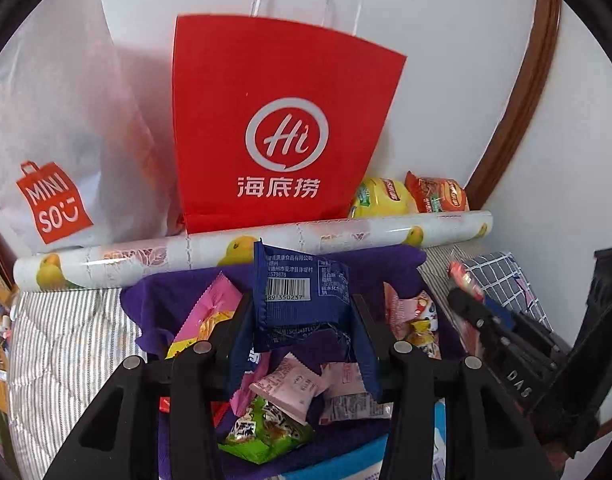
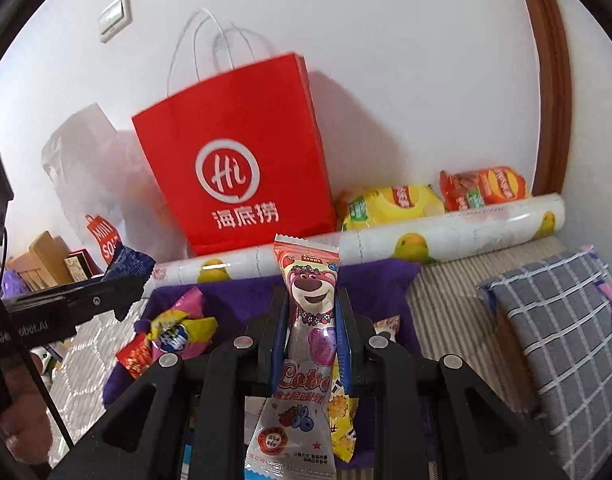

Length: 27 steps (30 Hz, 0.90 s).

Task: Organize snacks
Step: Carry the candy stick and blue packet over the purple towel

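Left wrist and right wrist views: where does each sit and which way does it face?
Left wrist: behind the left tongs, facing the wall; they clamp a dark blue foil packet; right tongs intrude.
Right wrist: behind the right tongs, same heading, clamping a pink bear-print candy packet; left tongs intrude.
Shared: red paper Haidilao bag.

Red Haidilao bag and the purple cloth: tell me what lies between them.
A rolled sheet printed with yellow fruit lies crosswise between the red bag and the purple cloth; both wrist views show it.
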Each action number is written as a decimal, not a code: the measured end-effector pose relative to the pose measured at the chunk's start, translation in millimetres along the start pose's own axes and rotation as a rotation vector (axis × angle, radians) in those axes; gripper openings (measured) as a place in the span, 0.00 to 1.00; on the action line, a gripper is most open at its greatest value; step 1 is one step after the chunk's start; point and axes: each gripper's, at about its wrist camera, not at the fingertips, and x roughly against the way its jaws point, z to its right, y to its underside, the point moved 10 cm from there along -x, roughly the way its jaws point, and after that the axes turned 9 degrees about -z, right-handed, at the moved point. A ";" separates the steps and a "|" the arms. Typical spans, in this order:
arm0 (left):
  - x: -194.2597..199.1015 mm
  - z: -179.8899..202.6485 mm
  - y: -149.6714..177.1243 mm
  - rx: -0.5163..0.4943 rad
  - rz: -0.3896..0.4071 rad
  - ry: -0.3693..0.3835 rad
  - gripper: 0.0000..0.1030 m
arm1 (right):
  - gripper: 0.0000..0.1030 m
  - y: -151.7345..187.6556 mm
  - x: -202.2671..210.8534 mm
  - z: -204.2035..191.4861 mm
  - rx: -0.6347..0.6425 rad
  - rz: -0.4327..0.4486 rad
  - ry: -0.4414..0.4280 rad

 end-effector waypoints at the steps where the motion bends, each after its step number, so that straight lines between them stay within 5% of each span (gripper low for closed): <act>1: -3.4 -1.4 0.8 0.005 -0.009 -0.001 0.42 | 0.21 4.6 -6.5 2.8 -0.007 -0.017 0.001; 27: -27.4 -8.5 8.6 0.022 -0.074 -0.064 0.42 | 0.22 17.2 -22.6 2.8 -0.025 -0.037 -0.121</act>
